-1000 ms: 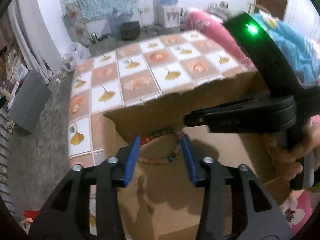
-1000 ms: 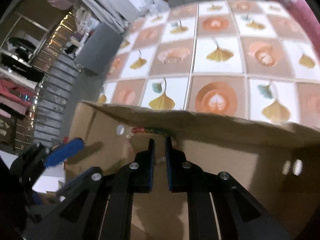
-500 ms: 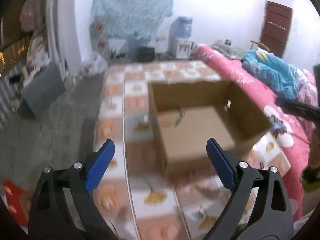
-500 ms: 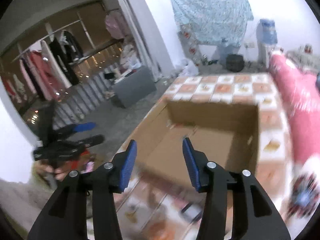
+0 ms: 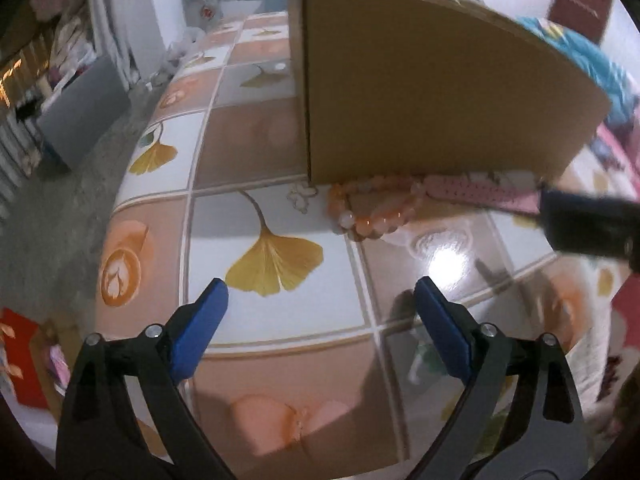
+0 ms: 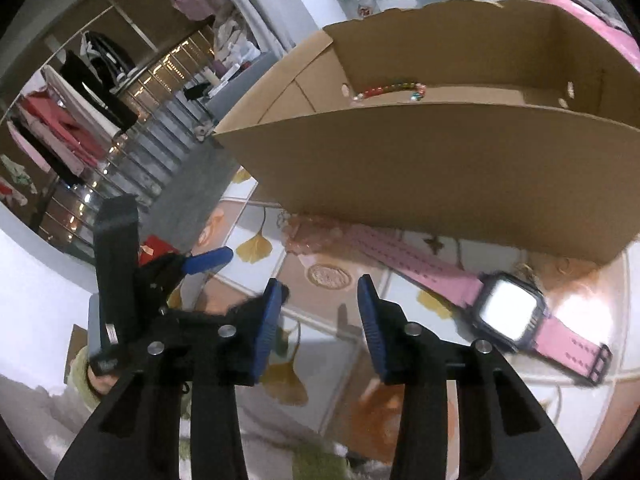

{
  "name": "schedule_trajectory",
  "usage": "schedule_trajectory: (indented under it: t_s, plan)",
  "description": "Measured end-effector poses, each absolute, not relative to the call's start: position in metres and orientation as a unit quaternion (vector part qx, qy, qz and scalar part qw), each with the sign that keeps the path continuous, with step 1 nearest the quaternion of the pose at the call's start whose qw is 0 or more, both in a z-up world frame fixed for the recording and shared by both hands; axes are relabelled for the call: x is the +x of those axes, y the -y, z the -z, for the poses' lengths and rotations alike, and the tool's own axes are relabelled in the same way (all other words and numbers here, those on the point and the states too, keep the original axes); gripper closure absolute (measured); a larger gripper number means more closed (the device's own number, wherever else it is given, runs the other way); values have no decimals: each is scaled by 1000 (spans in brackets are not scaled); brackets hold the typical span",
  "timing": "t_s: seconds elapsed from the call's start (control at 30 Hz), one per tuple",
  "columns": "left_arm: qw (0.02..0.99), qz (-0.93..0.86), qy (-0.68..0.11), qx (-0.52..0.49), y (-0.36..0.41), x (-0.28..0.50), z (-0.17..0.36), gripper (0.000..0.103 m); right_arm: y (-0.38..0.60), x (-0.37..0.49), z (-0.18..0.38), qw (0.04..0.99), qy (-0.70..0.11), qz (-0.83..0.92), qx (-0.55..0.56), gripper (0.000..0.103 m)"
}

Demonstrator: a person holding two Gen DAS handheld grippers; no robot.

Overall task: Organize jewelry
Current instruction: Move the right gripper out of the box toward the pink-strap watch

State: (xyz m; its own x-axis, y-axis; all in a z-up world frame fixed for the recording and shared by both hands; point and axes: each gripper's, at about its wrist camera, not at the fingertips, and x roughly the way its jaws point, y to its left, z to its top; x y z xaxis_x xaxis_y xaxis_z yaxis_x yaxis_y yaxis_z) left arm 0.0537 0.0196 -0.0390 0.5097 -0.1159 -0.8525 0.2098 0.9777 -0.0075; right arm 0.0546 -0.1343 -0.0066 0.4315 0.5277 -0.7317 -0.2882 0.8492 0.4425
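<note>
An open cardboard box [image 6: 420,168] stands on the tiled tabletop [image 5: 280,184], with a multicolour bead bracelet [image 6: 392,90] lying inside at its far wall. A peach bead bracelet [image 5: 372,212] and a pink-strapped watch [image 6: 504,312] lie on the table against the box's near wall. My left gripper [image 5: 320,312] hovers low over the tiles short of the peach bracelet, its jaws opening wide with nothing between them. My right gripper [image 6: 320,320] is to the left of the watch, its jaws part open and closing on nothing.
A small pale clover charm [image 5: 300,200] lies beside the peach bracelet. One blue finger [image 6: 208,260] of the left gripper shows in the right wrist view. A pink bedspread [image 6: 592,36] lies beyond the box, and a clothes rack [image 6: 72,120] stands across the room.
Both grippers have drawn back out of the box and come down in front of its near wall. The left jaws widened away from the multicolour bracelet, and the right jaws opened from shut.
</note>
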Motion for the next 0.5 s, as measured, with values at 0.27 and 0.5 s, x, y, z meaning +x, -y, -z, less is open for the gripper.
schedule_trajectory:
  t_s: [0.27,0.5]
  plan:
    - [883,115,-452,54,-27,43,40,8,108,81,20,848,-468,-233,93,69]
    - [887,149,-437,21,-45,36,36,8,71,88,19,847,-451,-280,28,79]
